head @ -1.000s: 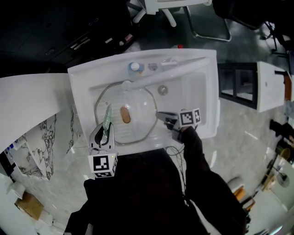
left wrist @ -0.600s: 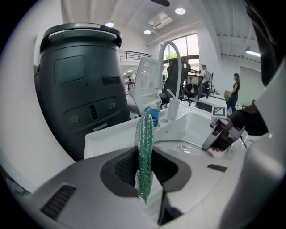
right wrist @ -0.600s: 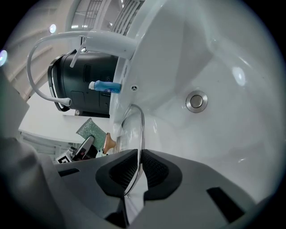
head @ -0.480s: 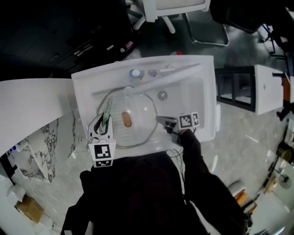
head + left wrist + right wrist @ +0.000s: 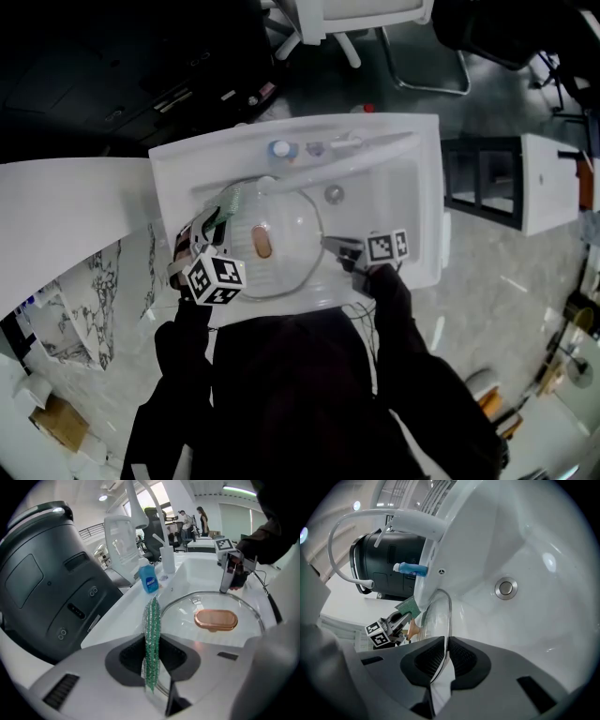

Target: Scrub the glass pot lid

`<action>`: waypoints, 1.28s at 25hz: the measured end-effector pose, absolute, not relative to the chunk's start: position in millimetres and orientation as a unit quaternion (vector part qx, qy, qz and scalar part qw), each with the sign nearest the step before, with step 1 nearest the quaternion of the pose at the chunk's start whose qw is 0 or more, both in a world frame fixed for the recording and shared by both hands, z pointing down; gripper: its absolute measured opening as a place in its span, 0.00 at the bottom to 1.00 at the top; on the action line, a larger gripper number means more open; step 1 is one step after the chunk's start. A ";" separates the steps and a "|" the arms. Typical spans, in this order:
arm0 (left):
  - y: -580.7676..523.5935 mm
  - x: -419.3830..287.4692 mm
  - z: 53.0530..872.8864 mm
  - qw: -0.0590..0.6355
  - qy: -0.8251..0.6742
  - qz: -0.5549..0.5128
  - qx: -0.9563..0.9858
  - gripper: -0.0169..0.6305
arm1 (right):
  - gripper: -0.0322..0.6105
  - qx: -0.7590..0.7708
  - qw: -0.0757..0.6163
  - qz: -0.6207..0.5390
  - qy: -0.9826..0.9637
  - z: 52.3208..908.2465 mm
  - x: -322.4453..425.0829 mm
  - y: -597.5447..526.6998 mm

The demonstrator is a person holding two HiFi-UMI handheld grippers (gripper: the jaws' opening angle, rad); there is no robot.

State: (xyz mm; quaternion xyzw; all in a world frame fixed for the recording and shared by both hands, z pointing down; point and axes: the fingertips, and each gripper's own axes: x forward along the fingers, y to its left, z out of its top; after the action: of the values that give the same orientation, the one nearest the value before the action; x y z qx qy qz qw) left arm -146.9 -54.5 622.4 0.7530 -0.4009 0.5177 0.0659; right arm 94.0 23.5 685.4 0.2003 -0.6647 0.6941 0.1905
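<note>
Left of centre in the head view, your left tongs [image 5: 210, 232] are clamped on the green scrub pad [image 5: 151, 634], tipped toward the lid. Your right tongs [image 5: 332, 247] pinch the glass lid [image 5: 292, 230] by its right rim. The lid lies in the sink [image 5: 412, 178], just right of the pad, its brown handle [image 5: 262, 242] running top to bottom. Your left arm looks the nearer one for scrubbing.

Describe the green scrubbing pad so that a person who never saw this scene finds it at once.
Find the white sink, where a glass pot lid sits in the basin. At the lid's left side, the left hand-held gripper is shut on the green scrubbing pad, a thin flat sheet. It is the only green, mesh-textured thing; the lid is clear with a copper-coloured handle.
</note>
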 end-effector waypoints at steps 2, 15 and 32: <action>-57.4 -147.4 629.6 0.058 -0.382 0.530 0.755 0.13 | 0.10 0.202 0.189 0.699 -0.659 686.3 94.4 24.7; -52.3 -152.5 667.6 0.020 -0.307 0.616 0.725 0.13 | 0.10 0.206 0.202 0.691 -0.662 688.8 98.1 23.1; -53.6 -146.9 677.9 0.047 -0.194 0.656 0.728 0.13 | 0.10 0.206 0.194 0.696 -0.660 689.1 96.2 23.3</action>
State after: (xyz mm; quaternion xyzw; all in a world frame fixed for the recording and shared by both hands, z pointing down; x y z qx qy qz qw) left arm -146.9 -53.6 677.9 0.7281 -0.1944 0.6556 0.0471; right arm 96.2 23.3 689.1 0.2064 -0.6597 0.6959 0.1945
